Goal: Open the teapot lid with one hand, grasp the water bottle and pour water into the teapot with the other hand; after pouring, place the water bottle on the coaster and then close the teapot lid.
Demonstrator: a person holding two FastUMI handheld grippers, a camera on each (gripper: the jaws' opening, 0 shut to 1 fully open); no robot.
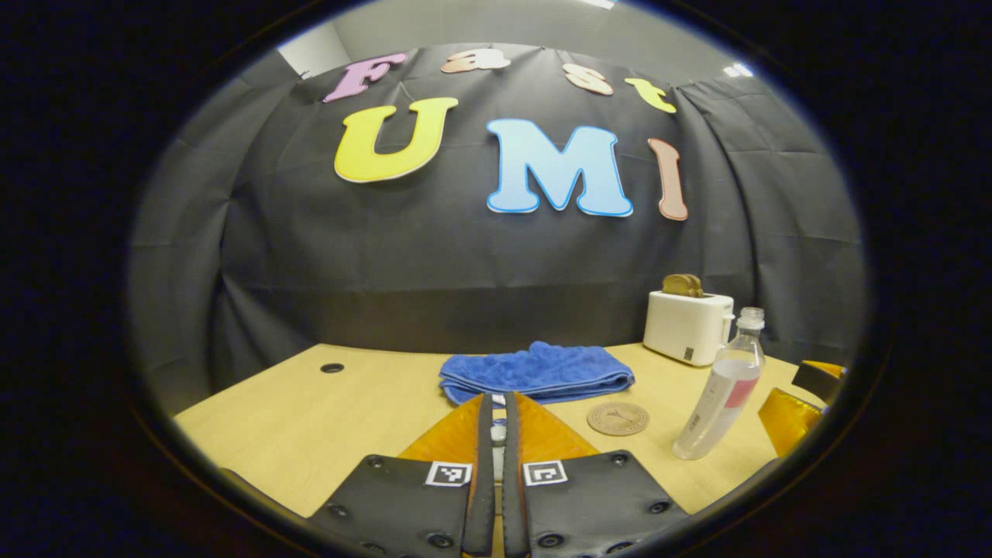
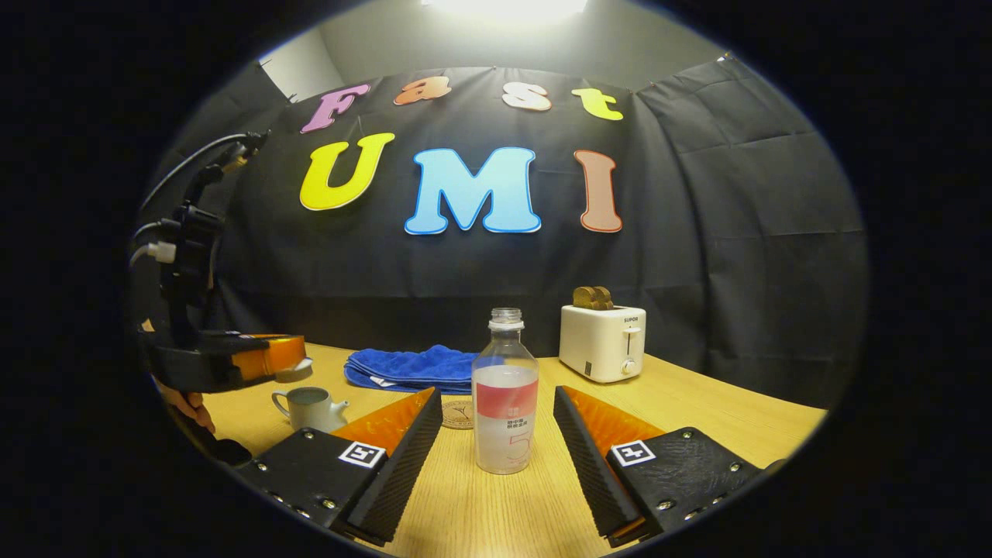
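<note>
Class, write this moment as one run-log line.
left gripper: shut on lid, above teapot | right gripper: open, astride water bottle | coaster: behind bottle

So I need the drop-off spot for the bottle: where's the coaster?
In the left gripper view the coaster lies on the table, between the blue towel and the bottle.

We see our left gripper (image 1: 497,434) built of black plates with dark screws, each plate carrying a square black-and-white marker. Our right gripper (image 2: 496,434) has the same black plates, screws and markers, with ribbed inner faces. In the right gripper view, black and white cables loop above the left gripper's black frame.
</note>
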